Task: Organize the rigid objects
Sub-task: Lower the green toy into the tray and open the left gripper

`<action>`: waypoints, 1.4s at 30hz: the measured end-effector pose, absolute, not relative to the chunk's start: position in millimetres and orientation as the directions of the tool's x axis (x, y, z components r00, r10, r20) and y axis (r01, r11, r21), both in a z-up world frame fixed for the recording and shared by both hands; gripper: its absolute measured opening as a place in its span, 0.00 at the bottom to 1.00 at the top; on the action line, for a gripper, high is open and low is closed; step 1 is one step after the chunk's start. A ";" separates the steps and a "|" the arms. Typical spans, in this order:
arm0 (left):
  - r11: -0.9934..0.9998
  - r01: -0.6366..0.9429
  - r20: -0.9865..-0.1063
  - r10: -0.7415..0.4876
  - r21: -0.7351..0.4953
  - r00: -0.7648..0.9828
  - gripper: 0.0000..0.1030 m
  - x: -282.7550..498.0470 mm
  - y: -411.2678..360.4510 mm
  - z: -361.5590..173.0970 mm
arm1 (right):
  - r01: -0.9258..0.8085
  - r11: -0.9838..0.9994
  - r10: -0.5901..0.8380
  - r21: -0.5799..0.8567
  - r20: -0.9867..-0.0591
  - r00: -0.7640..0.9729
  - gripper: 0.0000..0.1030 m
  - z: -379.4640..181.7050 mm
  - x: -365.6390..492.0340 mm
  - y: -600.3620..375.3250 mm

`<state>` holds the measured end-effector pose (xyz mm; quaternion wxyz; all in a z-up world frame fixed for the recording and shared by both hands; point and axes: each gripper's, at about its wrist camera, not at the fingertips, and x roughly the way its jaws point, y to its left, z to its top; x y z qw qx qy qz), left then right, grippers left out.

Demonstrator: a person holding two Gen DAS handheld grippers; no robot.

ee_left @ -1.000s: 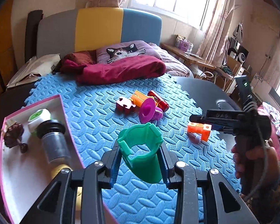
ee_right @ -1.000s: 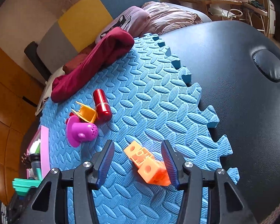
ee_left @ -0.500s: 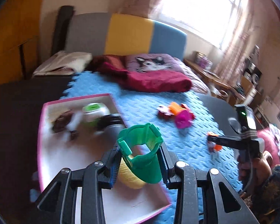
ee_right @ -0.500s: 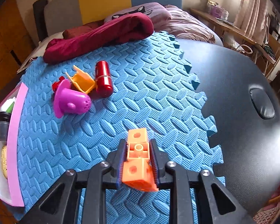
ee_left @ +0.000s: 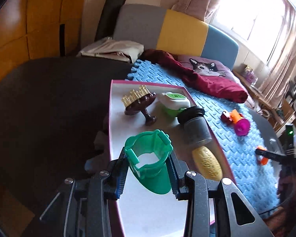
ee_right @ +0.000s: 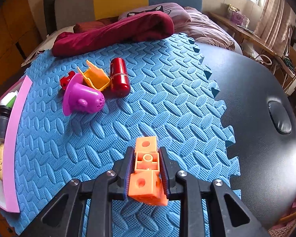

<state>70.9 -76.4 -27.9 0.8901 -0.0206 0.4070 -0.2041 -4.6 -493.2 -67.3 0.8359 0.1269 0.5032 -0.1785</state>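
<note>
My left gripper (ee_left: pixel 148 169) is shut on a green plastic cup (ee_left: pixel 151 163) and holds it over the pink-rimmed white tray (ee_left: pixel 128 213). In the tray lie a brown brush (ee_left: pixel 139 103), a white and green box (ee_left: pixel 174 101), a grey jar with a black lid (ee_left: pixel 195 127) and a yellow oval piece (ee_left: pixel 207 163). My right gripper (ee_right: pixel 147 167) is shut on an orange block piece (ee_right: pixel 146 169) over the blue foam mat (ee_right: pixel 167 106). On the mat lie a purple cup (ee_right: pixel 81 99), an orange scoop (ee_right: pixel 94 77), a red capsule (ee_right: pixel 119 77) and a small red piece (ee_right: pixel 66 81).
A dark red cloth (ee_right: pixel 114 31) and a cat pillow (ee_left: pixel 206 68) lie at the mat's far edge, before a grey, yellow and blue headboard (ee_left: pixel 167 29). Black table surface (ee_right: pixel 256 98) borders the mat on the right; dark surface (ee_left: pixel 49 98) lies left of the tray.
My left gripper carried the green cup leftwards from over the mat to over the tray. My right gripper closed on the orange block piece.
</note>
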 end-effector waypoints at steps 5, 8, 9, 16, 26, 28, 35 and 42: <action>0.923 0.360 -0.704 -0.345 -0.135 0.621 0.36 65.3 -85.9 -24.2 | 0.412 0.911 -0.190 0.006 -0.881 0.433 0.25 -67.2 -4.9 -489.2; 0.926 0.361 -0.706 -0.329 -0.110 0.628 0.36 62.2 -90.9 -24.9 | 0.402 0.915 -0.204 -0.013 -0.877 0.435 0.25 -66.8 -4.8 -486.3; 0.926 0.363 -0.708 -0.326 -0.105 0.627 0.36 61.9 -92.5 -25.7 | 0.398 0.917 -0.212 -0.024 -0.876 0.434 0.24 -66.7 -4.0 -485.0; 0.918 0.383 -0.712 -0.335 -0.100 0.617 0.36 57.5 -99.6 -27.2 | 0.409 0.912 -0.192 0.001 -0.882 0.429 0.25 -66.9 -4.2 -488.0; 0.912 0.398 -0.724 -0.340 -0.099 0.600 0.36 53.5 -106.6 -31.6 | 0.393 0.919 -0.222 -0.037 -0.872 0.437 0.24 -67.5 -4.0 -483.4; 0.911 0.400 -0.723 -0.339 -0.094 0.601 0.36 52.3 -107.2 -32.1 | 0.386 0.921 -0.230 -0.047 -0.867 0.443 0.24 -67.2 -4.6 -480.7; 0.913 0.397 -0.731 -0.334 -0.095 0.595 0.36 54.2 -106.4 -35.4 | 0.364 0.927 -0.259 -0.091 -0.857 0.446 0.23 -66.5 -4.2 -475.4; 0.904 0.376 -0.739 -0.394 -0.204 0.546 0.36 69.9 -90.6 -36.2 | 0.369 0.925 -0.260 -0.090 -0.858 0.442 0.23 -65.9 -4.2 -475.8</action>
